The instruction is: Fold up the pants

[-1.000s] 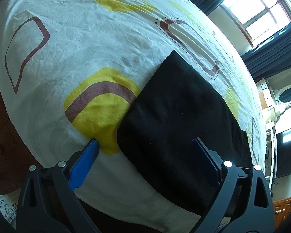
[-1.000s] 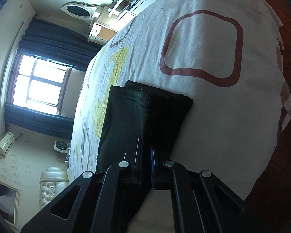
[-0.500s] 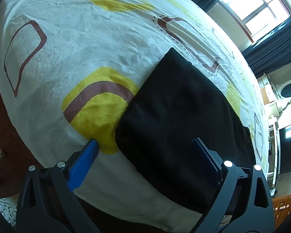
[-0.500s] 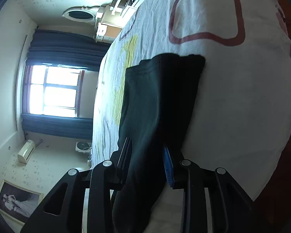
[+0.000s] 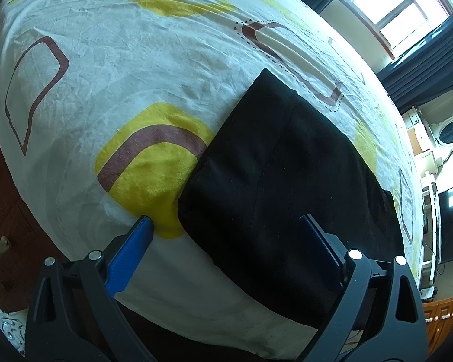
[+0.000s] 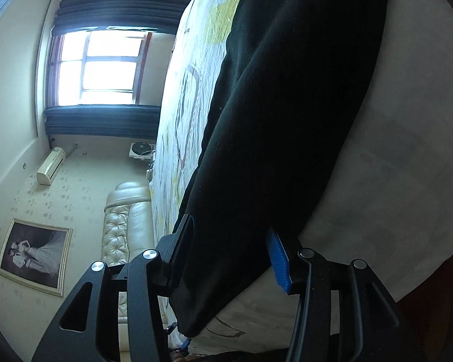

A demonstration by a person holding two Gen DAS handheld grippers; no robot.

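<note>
The black pants [image 5: 281,166] lie folded flat on the patterned bed sheet [image 5: 120,69], near the bed's front edge. My left gripper [image 5: 226,226] is open above the pants' near left corner, one blue finger [image 5: 130,250] over the sheet and the other over the cloth. In the right wrist view the pants [image 6: 287,105] fill the middle. My right gripper [image 6: 229,241] is open, its jaws standing on either side of the pants' near end. Whether they touch the cloth I cannot tell.
The sheet has yellow and brown shapes. A window with dark curtains [image 5: 407,9] is at the far right, with a dresser and mirror [image 5: 450,126] beside it. A cream sofa [image 6: 123,217] and framed picture [image 6: 33,256] stand past the bed. Dark floor [image 5: 3,181] lies below the bed edge.
My right gripper has opened from shut and moved in along the pants, which now fill its view. My left gripper stays open and has barely moved.
</note>
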